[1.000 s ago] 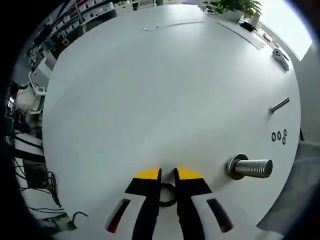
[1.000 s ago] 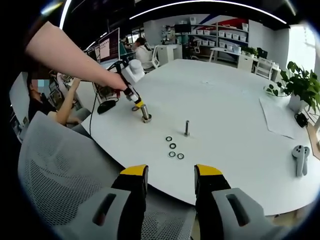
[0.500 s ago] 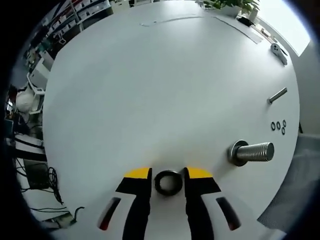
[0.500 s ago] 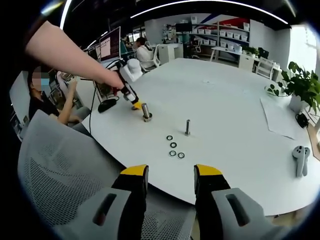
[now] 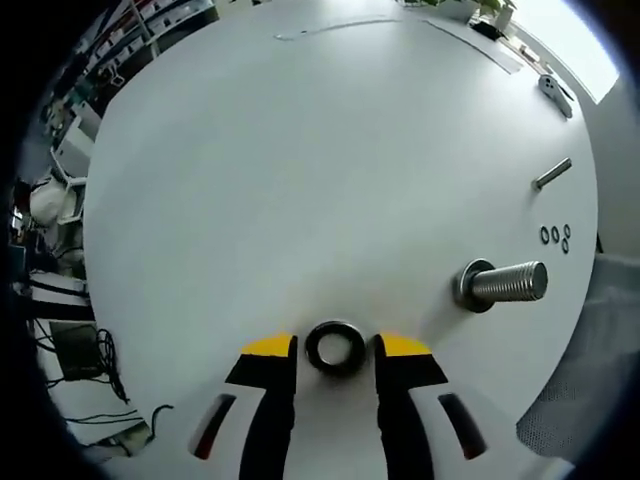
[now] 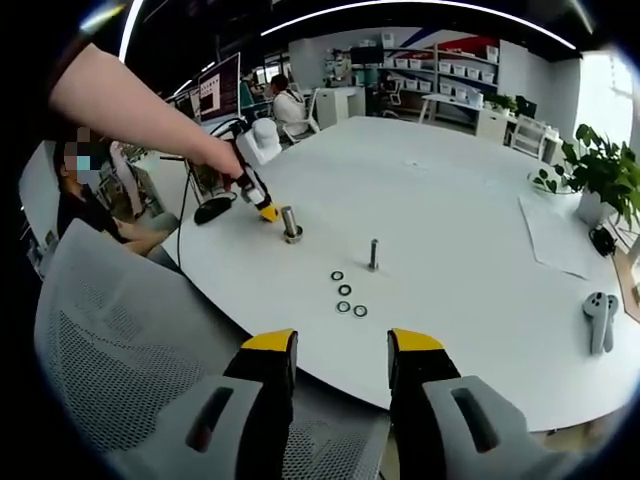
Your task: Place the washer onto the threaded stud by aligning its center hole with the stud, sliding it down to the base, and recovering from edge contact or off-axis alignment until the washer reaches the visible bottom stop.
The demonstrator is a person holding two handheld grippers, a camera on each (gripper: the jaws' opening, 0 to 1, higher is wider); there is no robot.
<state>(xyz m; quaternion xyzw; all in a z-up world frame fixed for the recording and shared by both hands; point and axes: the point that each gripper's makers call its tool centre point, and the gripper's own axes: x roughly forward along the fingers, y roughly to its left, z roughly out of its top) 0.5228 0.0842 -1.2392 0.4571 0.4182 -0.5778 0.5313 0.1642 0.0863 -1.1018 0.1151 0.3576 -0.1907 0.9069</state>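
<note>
round white table, office shelves, plant

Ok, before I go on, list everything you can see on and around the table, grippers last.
washer: 1, dark, flat on the table between the left gripper's jaws
threaded stud: 1, silver, large, upright on the table
small bolt: 1, grey, upright past the stud
small washers: 4, dark, clustered near the bolt
table: 1, white, round
controller: 1, grey, far edge
plant: 1, green, far edge
mesh chair: 1, grey, near edge
left gripper: 1, black and yellow, open
right gripper: 1, black and yellow, open, empty
</note>
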